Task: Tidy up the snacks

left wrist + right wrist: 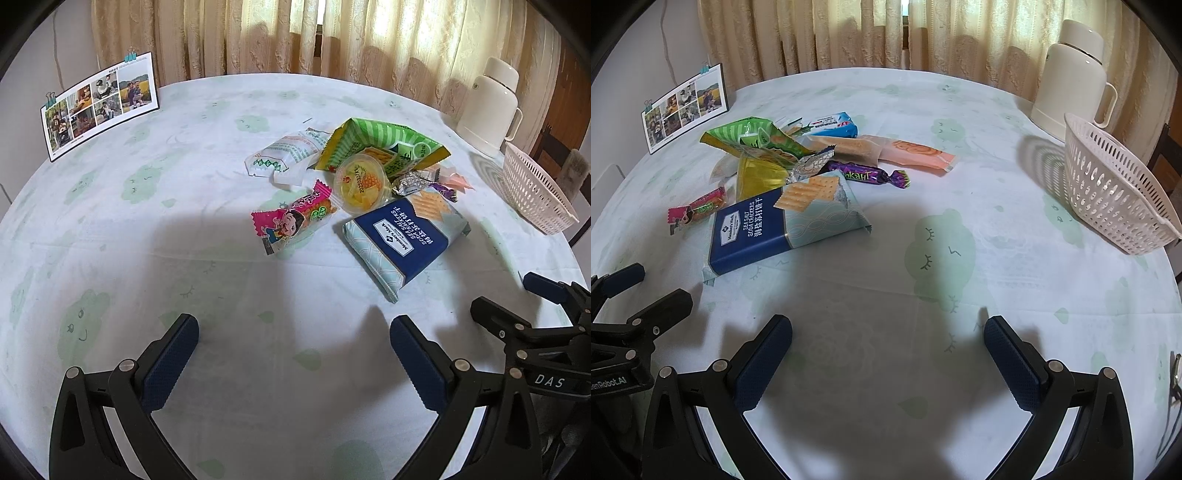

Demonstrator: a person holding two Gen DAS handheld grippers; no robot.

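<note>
Both of your grippers hang low over bare tablecloth at the near edge of the worktop (960, 155): the left gripper (294, 354) and the right gripper (887, 354) each have their fingers spread wide, with nothing between the pads. Nothing is gathered yet, so this looks like the opening step.

Just ahead of you lies the sea-salt soda cracker pack (783, 225), the nearest of the snacks. Behind it sits the heap: a pink cartoon-printed biscuit packet (295, 218) to its left, a pineapple jelly cup (362, 181), a green striped snack bag (380, 147), a white-and-green wrapper (284, 155), a purple-wrapped candy (868, 175), and a pale orange sachet (916, 153), some overlapping.

Well apart on the right, the white slotted basket (1115, 199) stands empty near a cream thermos jug (1075, 74).

Your likely next move is to bring the right gripper forward and left to the cracker pack, close across its narrow side, then carry it right to the basket.
</note>
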